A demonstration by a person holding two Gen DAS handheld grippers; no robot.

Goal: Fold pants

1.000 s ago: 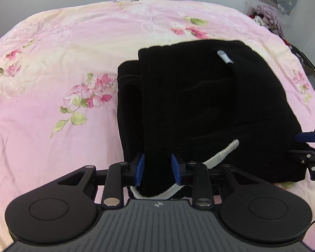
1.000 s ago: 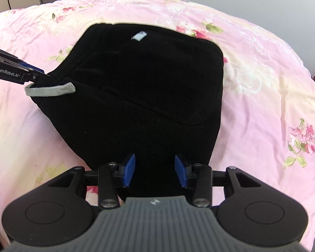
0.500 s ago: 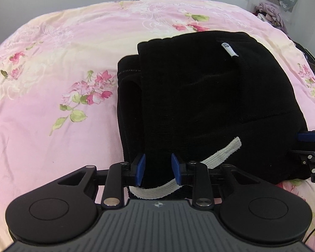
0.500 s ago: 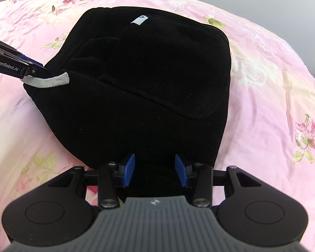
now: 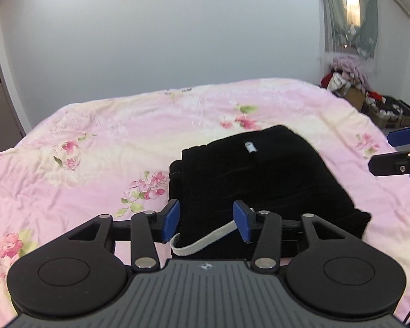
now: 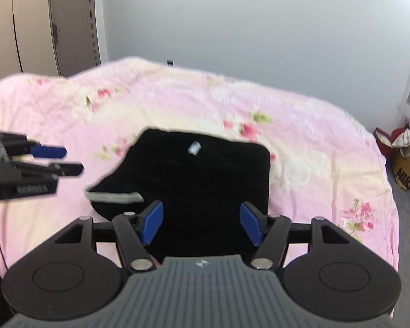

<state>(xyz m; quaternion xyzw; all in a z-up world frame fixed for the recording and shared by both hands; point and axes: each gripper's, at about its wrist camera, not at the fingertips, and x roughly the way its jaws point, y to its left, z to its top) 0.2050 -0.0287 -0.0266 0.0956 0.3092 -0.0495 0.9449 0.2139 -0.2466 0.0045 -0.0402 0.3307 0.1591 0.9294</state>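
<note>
The black pants point(image 5: 259, 180) lie folded in a compact stack on the pink floral bedspread point(image 5: 95, 164), with a small white label point(image 5: 250, 146) on top and a grey drawstring point(image 5: 202, 242) hanging at the near edge. My left gripper point(image 5: 206, 220) is open and empty, lifted just above the near edge. My right gripper point(image 6: 201, 222) is open and empty above the other side of the pants point(image 6: 205, 180). The left gripper also shows at the left of the right wrist view point(image 6: 60, 160).
The bed fills most of both views. A pile of clothes and boxes point(image 5: 350, 82) stands by the window at the far right. A wardrobe point(image 6: 41, 22) stands behind the bed on the left. A Nike bag point(image 6: 407, 175) sits on the floor.
Both grippers have opened, let go of the pants and lifted back and up. The views now tilt up to the wall. The pants rest folded on the bed.
</note>
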